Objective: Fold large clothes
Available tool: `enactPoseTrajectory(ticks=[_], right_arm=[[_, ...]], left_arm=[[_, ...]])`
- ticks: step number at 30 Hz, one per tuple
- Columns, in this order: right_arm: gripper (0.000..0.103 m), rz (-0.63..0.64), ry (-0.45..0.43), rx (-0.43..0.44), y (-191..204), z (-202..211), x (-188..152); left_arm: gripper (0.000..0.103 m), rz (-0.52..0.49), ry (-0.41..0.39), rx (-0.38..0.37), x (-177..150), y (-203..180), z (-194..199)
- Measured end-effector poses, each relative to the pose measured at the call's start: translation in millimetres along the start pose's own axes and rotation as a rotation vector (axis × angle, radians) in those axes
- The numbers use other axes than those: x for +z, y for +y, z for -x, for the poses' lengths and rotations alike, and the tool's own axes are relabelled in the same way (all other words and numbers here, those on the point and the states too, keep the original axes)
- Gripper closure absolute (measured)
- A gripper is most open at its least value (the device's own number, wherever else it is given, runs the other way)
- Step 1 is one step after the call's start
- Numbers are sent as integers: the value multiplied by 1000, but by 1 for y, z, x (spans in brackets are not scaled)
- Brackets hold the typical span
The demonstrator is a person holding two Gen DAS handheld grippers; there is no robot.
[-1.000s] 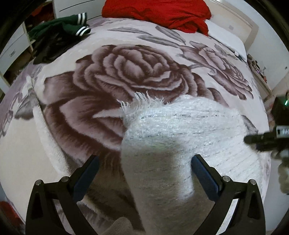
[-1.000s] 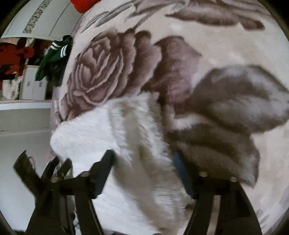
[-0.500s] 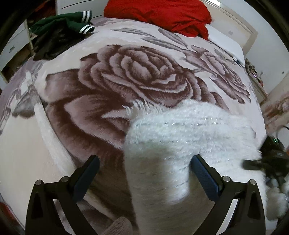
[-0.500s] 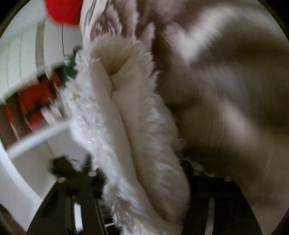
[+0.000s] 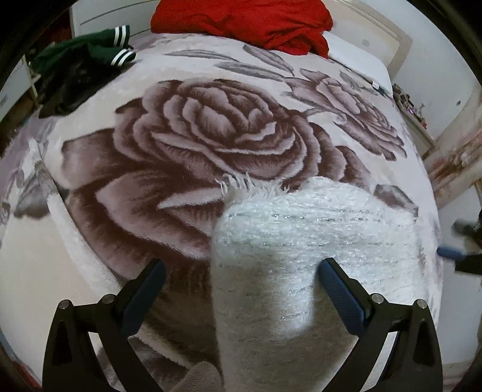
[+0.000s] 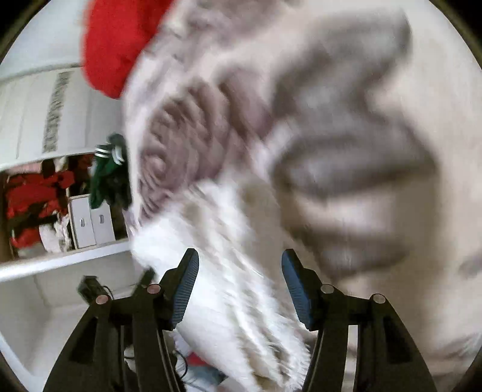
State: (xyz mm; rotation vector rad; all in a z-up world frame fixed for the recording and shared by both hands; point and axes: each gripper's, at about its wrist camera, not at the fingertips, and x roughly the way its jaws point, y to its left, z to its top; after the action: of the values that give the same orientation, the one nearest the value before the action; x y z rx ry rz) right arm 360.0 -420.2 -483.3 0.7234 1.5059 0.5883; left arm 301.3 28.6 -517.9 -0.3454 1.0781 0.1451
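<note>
While the white sweater (image 5: pixel 301 241) lies on the rose blanket (image 5: pixel 211 120), both grippers (image 5: pixel 241 289) (image 6: pixel 239 283) gape, released.

Fuzzy white knit sweater (image 5: pixel 301 241) with glittery threads; plush rose-printed blanket (image 5: pixel 211 126).

Home bedroom: bed with rose-print blanket (image 5: pixel 211 126) fills frame, white headboard (image 5: pixel 373 27) upper right, red bedding (image 5: pixel 241 21) top centre, green clothes (image 5: pixel 84 51) upper left, open wardrobe shelves (image 6: pixel 60 211) left in right view.
</note>
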Motion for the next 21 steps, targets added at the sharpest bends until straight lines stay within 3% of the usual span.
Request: enactPoseTrajectory(ticks=[3, 5, 8, 10, 11, 13, 17, 21], right_arm=[[39, 164, 47, 67, 47, 4, 14], [39, 237, 128, 34, 61, -23, 23], [39, 244, 259, -77, 57, -87, 38], [39, 194, 312, -30, 49, -112, 38], [40, 182, 302, -2, 51, -120, 38], [72, 166, 278, 68, 52, -117, 34], [83, 68, 209, 181, 58, -98, 25], [87, 47, 106, 191, 74, -45, 13]], left_arm=[[0, 27, -1, -20, -1, 4, -2], [0, 38, -3, -16, 0, 4, 1], [0, 92, -46, -13, 5, 9, 20], [0, 141, -71, -1, 14, 16, 28], [0, 142, -65, 15, 18, 18, 25], [0, 119, -34, 92, 28, 19, 7], [0, 102, -13, 82, 40, 18, -3], [0, 90, -94, 71, 47, 11, 37]])
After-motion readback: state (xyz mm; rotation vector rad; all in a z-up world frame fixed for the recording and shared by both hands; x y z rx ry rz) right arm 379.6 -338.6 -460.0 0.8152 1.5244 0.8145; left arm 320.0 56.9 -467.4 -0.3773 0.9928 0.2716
